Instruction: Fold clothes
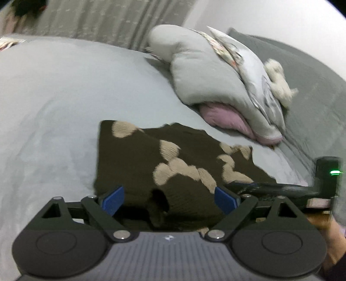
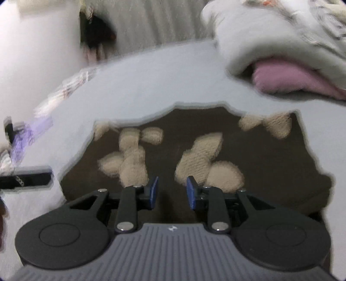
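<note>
Dark brown knitted garment with beige patches (image 1: 138, 164) lying flat on our pale grey bedsheet (image 1: 54, 103).

Bare sheet spreads left; a rumpled grey-and-pink duvet (image 1: 207, 86) crowds the far right. Our left gripper (image 1: 169, 200) hovers over the near hem, jaws wide, holding nothing; our right gripper (image 2: 172, 192) hovers low, jaws narrowly parted, empty.

A bed with a pale grey-blue sheet (image 1: 64, 90) fills most of both views; its surface is smooth with faint creases. A bunched light grey duvet (image 1: 194, 71) with a pink underside (image 1: 225, 118) lies toward the head end, and a small cream fluffy item (image 1: 279, 80) rests on it. A darker grey pillow (image 1: 313, 90) sits beside the duvet. Grey striped curtains (image 1: 103, 19) hang behind the bed, next to a plain white wall (image 1: 248, 15). Lighting is even and soft. The right wrist view is heavily blurred.
</note>
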`<state>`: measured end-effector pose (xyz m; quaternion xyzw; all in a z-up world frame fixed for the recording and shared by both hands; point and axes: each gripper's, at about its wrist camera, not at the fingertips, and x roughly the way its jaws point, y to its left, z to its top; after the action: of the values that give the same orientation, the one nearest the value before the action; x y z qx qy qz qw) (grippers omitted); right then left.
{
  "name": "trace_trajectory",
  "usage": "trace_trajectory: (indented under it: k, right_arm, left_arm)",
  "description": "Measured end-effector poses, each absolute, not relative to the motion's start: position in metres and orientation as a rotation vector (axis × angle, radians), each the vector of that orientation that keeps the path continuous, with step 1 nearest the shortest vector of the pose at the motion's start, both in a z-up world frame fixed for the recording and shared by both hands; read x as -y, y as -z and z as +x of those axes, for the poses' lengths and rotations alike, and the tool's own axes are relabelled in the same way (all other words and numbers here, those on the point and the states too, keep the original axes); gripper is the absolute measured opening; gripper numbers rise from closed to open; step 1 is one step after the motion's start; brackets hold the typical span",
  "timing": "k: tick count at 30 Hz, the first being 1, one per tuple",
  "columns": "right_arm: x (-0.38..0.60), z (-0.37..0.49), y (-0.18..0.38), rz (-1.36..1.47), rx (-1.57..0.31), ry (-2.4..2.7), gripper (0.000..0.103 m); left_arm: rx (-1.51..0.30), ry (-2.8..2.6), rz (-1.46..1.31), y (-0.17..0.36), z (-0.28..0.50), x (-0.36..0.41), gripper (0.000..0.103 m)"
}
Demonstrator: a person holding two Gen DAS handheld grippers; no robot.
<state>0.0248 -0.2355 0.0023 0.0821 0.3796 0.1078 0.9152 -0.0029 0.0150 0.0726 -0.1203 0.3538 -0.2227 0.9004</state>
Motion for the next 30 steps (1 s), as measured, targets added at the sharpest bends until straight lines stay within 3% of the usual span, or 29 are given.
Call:
trace_trajectory:
  k: [4, 7, 9, 10, 12, 14, 17, 20, 22, 26, 30]
  right_arm:
    - [0.235, 0.021, -0.007, 0.159, -0.771, -0.203, 0.031]
    - [0.249, 0.013, -0.031, 0.195, -0.713, -0.189, 0.032]
    - [0.263, 0.012, -0.029, 0.207, -0.721, -0.141, 0.036]
    - [0.27, 0.012, -0.028, 0.213, -0.725, -0.117, 0.044]
    - [0.285, 0.012, -0.015, 0.214, -0.728, -0.121, 0.044]
    - [0.299, 0.012, 0.004, 0.208, -0.727, -0.162, 0.044]
    - [0.308, 0.01, -0.018, 0.244, -0.701, -0.138, 0.046]
    - [0.32, -0.004, -0.041, 0.199, -0.619, -0.004, 0.061]
    - [0.329, 0.003, -0.018, 0.201, -0.726, 0.024, 0.061]
    - [0.304, -0.004, 0.001, -0.028, -0.665, 0.019, 0.063]
    - [0.323, -0.034, -0.045, 0.2, -0.622, -0.021, 0.065]
  left_arm:
    - [-0.697, 0.5, -0.261, -0.076, 0.005, 0.014, 0.101]
    - [-0.784, 0.416, -0.211, -0.051, 0.022, 0.042, 0.101]
    - [-0.804, 0.39, -0.177, -0.035, 0.026, 0.043, 0.101]
    - [-0.814, 0.377, -0.16, -0.026, 0.027, 0.044, 0.101]
    - [-0.786, 0.401, -0.114, -0.018, 0.02, 0.043, 0.101]
    - [-0.784, 0.399, -0.096, -0.019, 0.016, 0.043, 0.101]
    - [-0.77, 0.374, -0.08, -0.036, 0.007, 0.042, 0.101]
    - [-0.763, 0.351, -0.022, -0.037, 0.007, 0.044, 0.101]
    - [-0.819, 0.347, -0.034, -0.024, 0.016, 0.043, 0.102]
    - [-0.825, 0.346, 0.009, -0.022, 0.014, 0.046, 0.102]
    - [-0.812, 0.364, -0.044, -0.049, -0.011, 0.023, 0.102]
